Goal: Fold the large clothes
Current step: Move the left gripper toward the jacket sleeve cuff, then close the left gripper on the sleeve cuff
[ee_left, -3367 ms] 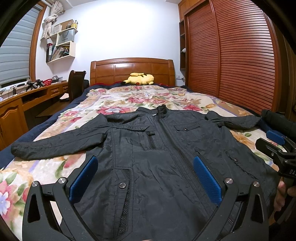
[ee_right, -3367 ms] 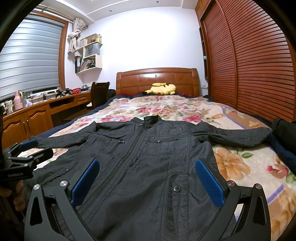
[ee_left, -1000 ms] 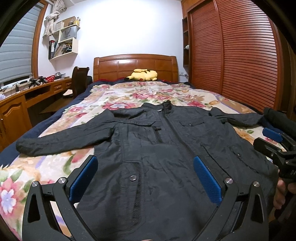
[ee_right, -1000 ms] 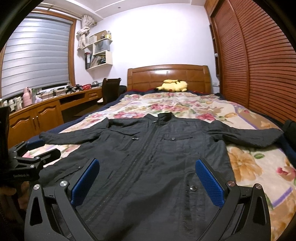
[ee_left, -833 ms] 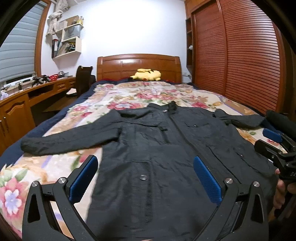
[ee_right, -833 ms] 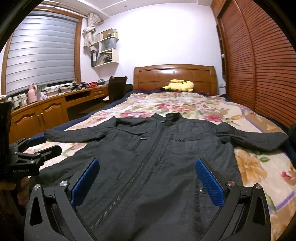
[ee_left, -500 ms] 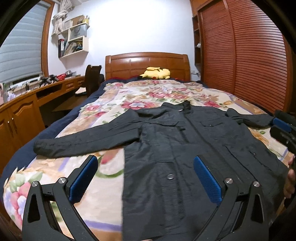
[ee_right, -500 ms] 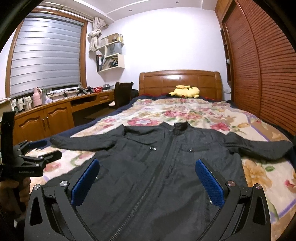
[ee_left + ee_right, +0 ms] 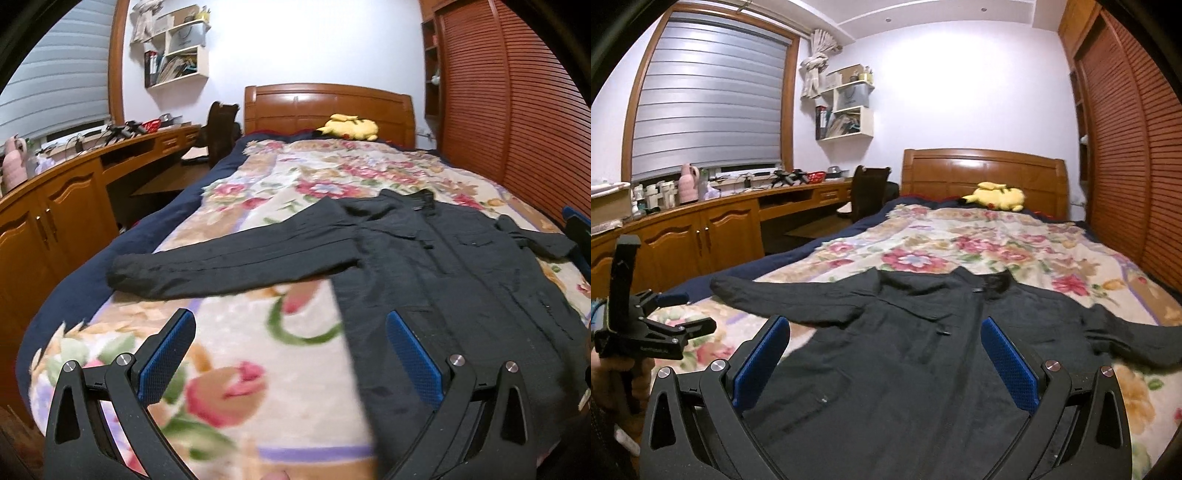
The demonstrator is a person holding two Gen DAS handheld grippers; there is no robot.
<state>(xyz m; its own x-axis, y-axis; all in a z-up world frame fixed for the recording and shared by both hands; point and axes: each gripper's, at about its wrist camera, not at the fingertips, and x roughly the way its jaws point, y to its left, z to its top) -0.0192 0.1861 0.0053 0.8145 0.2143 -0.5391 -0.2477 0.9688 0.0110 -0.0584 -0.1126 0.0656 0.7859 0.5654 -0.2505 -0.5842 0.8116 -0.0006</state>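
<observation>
A black zip jacket [image 9: 436, 266] [image 9: 908, 354] lies flat and face up on the floral bedspread [image 9: 280, 332], collar toward the headboard, both sleeves spread out sideways. My left gripper [image 9: 290, 354] is open above the bedspread beside the jacket's left hem, below the left sleeve [image 9: 221, 266], holding nothing. My right gripper [image 9: 884, 362] is open over the jacket's body, holding nothing. In the right wrist view the left gripper [image 9: 657, 332] shows at the left edge, held by a hand. A blue tip of the right gripper [image 9: 578, 225] shows at the right edge of the left wrist view.
A yellow plush toy [image 9: 349, 127] rests by the wooden headboard [image 9: 328, 107]. A wooden desk with cabinets [image 9: 55, 206] and a chair [image 9: 219, 133] run along the left of the bed. Slatted wardrobe doors [image 9: 517, 103] line the right.
Both grippers have swung left and pulled back. The left one, earlier over the jacket's body, is now over bare bedspread by the left hem. Both stay open.
</observation>
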